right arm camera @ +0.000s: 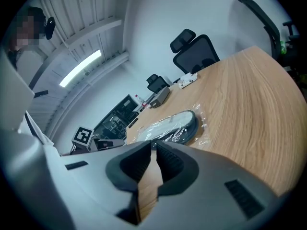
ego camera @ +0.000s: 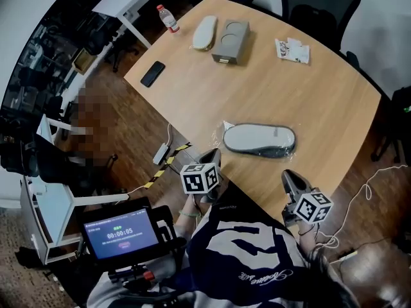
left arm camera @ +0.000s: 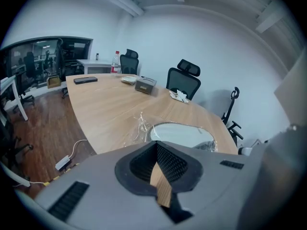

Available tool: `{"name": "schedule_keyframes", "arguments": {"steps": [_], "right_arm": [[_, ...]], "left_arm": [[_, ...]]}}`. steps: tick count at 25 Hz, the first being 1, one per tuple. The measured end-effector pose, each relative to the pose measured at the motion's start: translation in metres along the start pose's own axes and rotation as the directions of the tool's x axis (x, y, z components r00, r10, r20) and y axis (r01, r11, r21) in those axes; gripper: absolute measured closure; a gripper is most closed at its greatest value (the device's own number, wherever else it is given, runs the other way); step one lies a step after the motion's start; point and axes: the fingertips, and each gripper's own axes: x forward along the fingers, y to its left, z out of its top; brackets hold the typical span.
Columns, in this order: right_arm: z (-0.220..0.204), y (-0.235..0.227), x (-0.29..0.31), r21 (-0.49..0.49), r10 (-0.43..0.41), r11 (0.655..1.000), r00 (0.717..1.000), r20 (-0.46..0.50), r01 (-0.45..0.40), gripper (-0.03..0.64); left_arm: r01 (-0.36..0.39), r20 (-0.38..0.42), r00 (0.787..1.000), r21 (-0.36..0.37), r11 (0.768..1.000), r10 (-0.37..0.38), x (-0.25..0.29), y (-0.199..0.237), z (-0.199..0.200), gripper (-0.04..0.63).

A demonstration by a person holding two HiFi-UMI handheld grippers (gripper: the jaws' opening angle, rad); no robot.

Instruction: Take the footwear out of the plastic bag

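Note:
A grey slipper with a dark sole lies in a clear plastic bag (ego camera: pixel 259 138) near the table's front edge. The left gripper view has the bagged slipper (left arm camera: pixel 182 134) just beyond the jaws, and the right gripper view has it (right arm camera: pixel 168 126) the same way. My left gripper (ego camera: pixel 215 154) hovers at the table edge, short of the bag's left end, its jaws meeting at the tips (left arm camera: pixel 156 145) with nothing in them. My right gripper (ego camera: pixel 287 175) sits below the bag's right end. Its jaws (right arm camera: pixel 153 145) stand a narrow slit apart, holding nothing.
At the far end of the wooden table (ego camera: pixel 334 108) lie a second pale slipper (ego camera: pixel 205 32), a grey box (ego camera: pixel 231 40), a black phone (ego camera: pixel 153 73), a bottle (ego camera: pixel 168 18) and a white packet (ego camera: pixel 293 50). Office chairs (ego camera: pixel 321 5) stand behind. A timer screen (ego camera: pixel 122 231) is at lower left.

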Motion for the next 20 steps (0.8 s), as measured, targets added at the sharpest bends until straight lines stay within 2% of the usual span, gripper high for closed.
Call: {"name": "schedule_keyframes", "arguments": {"steps": [6,10,12,16,20], "right_arm": [[0.007,-0.013,0.008,0.047,-0.051,0.998,0.998,0.028,0.049,0.567],[0.005,-0.016,0.008,0.102,-0.092,0.991,0.994,0.052,0.086,0.566],[0.004,-0.019,0.009,0.132,-0.108,0.986,0.993,0.057,0.1,0.54],[0.007,-0.03,0.012,0.193,-0.148,0.972,0.986,0.079,0.131,0.537],[0.012,-0.047,0.014,0.238,-0.175,0.959,0.981,0.08,0.152,0.518]], "left_arm": [[-0.024,-0.089,0.996,0.024,0.999,0.026,0.029,0.012,-0.002,0.594],[-0.055,-0.155,0.986,0.061,0.997,0.064,0.046,0.026,-0.003,0.594],[-0.065,-0.189,0.979,0.074,0.995,0.078,0.053,0.034,-0.005,0.594],[-0.055,-0.246,0.966,0.101,0.993,0.078,0.064,0.044,-0.01,0.594],[-0.048,-0.269,0.96,0.128,0.991,0.081,0.07,0.051,-0.011,0.594]]}}
